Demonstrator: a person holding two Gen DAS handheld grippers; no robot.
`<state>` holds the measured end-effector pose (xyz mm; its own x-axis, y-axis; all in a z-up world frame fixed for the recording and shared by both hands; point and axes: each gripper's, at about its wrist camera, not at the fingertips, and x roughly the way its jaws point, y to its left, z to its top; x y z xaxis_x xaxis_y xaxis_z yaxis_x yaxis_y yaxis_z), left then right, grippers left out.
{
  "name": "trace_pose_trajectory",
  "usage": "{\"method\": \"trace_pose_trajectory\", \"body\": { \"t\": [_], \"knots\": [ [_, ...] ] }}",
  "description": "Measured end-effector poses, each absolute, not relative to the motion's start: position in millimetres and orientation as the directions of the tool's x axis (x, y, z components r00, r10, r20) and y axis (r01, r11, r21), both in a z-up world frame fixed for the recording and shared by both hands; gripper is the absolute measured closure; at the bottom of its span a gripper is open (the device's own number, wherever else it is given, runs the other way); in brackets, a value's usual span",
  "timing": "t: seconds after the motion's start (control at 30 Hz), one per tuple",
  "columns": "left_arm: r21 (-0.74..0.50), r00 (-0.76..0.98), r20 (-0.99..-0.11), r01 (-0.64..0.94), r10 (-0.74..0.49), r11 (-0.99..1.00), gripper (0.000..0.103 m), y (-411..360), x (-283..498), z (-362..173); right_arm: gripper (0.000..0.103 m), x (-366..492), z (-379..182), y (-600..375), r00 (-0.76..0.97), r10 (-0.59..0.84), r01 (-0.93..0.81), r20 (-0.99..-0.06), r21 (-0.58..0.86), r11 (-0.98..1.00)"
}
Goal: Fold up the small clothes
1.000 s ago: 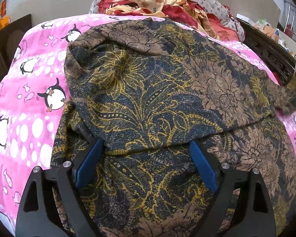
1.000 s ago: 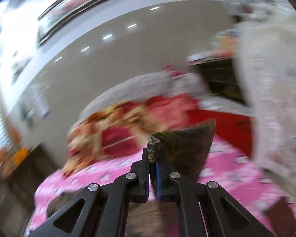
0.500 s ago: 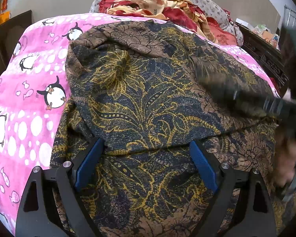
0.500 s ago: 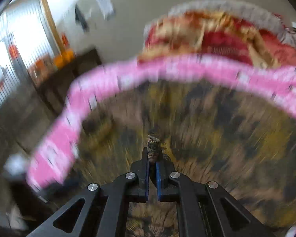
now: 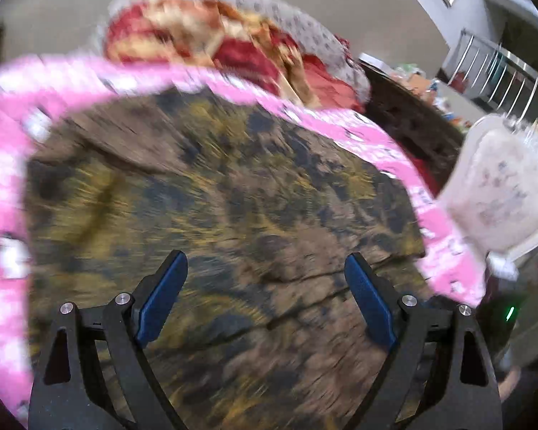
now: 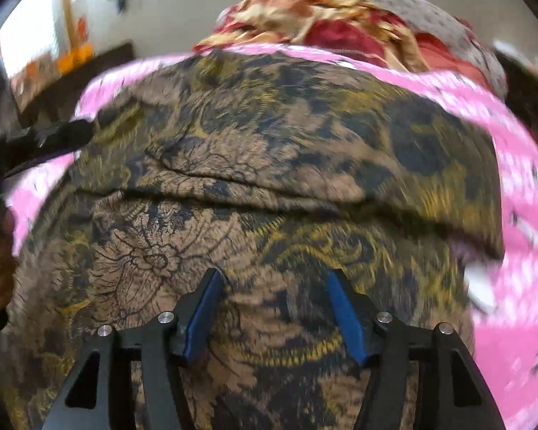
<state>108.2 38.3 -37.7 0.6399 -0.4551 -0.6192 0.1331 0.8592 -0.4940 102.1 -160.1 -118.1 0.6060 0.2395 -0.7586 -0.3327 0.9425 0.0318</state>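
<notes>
A dark floral garment in brown, navy and yellow (image 5: 233,197) lies folded on the pink penguin blanket (image 5: 3,165). It also fills the right wrist view (image 6: 269,150), with a folded layer whose edge runs across the middle. My left gripper (image 5: 265,286) is open and empty just above the cloth. My right gripper (image 6: 274,308) is open and empty over the near part of the garment. The left wrist view is blurred by motion.
A heap of red and gold cloth (image 6: 322,25) lies at the far end of the bed, against a grey dotted cushion (image 5: 305,25). A dark wooden bed frame (image 5: 412,122) and a white chair (image 5: 498,193) stand on the right.
My right gripper has let go of the garment's edge and opened; that part now lies folded over the rest. My left gripper, still open, has lifted and swung right.
</notes>
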Motion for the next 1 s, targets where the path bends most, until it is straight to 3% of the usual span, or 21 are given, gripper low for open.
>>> {"method": "trace_pose_trajectory", "body": {
  "t": [0.17, 0.37, 0.53, 0.67, 0.8, 0.9, 1.0],
  "knots": [
    [-0.648, 0.589, -0.587, 0.069, -0.555, 0.759, 0.014, 49, 139, -65, 0.036, 105, -122, -158, 0.619, 0.216, -0.313, -0.755, 0.016, 0.950],
    [-0.643, 0.617, -0.538, 0.141, -0.575, 0.753, 0.014, 41, 141, -42, 0.035, 110, -122, -161, 0.619, 0.231, -0.306, -0.751, 0.040, 0.951],
    [-0.604, 0.584, -0.605, 0.105, -0.541, 0.790, 0.014, 37, 159, -60, 0.035, 111, -123, -162, 0.616, 0.242, -0.305, -0.750, 0.056, 0.951],
    [-0.626, 0.579, -0.600, 0.090, -0.552, 0.775, 0.014, 37, 163, -66, 0.035, 111, -123, -162, 0.617, 0.239, -0.304, -0.749, 0.052, 0.951],
    [-0.689, 0.532, -0.555, 0.136, -0.640, 0.711, 0.014, 33, 172, -67, 0.035, 111, -123, -162, 0.619, 0.239, -0.304, -0.749, 0.052, 0.951],
    [-0.784, 0.449, -0.469, 0.184, -0.760, 0.593, 0.014, 26, 176, -67, 0.035, 111, -123, -162, 0.618, 0.240, -0.305, -0.749, 0.053, 0.951],
    [-0.761, 0.443, -0.492, 0.199, -0.750, 0.617, 0.018, 22, 177, -67, 0.035, 111, -123, -162, 0.618, 0.240, -0.305, -0.749, 0.054, 0.951]
  ]
}}
